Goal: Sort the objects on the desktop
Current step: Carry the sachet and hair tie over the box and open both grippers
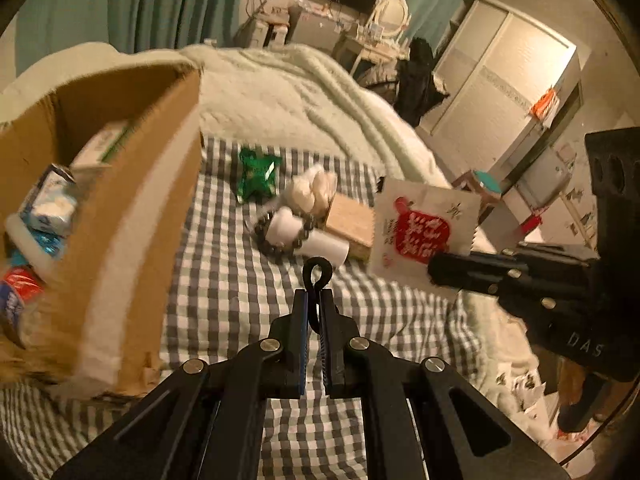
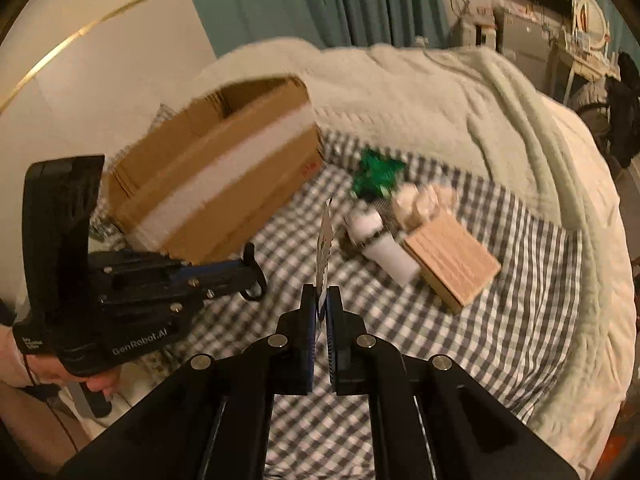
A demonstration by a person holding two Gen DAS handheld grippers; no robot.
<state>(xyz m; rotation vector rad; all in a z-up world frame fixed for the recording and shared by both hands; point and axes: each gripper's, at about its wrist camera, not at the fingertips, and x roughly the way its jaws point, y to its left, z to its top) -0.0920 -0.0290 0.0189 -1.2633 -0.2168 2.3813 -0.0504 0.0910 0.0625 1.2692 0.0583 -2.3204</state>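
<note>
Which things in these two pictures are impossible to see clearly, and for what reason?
- Contents of the cardboard box: left wrist view, motion blur; the labels are unreadable. In the right wrist view its wall hides them.
- White packet with a red print: right wrist view shows it only edge-on; left wrist view, print too small to read.
- Thin black loop in the left tool: what it is cannot be told; the tool's fingers hide its lower part.

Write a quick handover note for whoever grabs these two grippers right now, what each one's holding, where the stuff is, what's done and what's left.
Left gripper: shut on a small black hook.
Right gripper: shut on a flat white packet with a red print.
Cardboard box on the checked cloth already holds several packets.
Left on the cloth: green foil pack, white tubes with a bead bracelet, cream bundle, wooden block.
</note>
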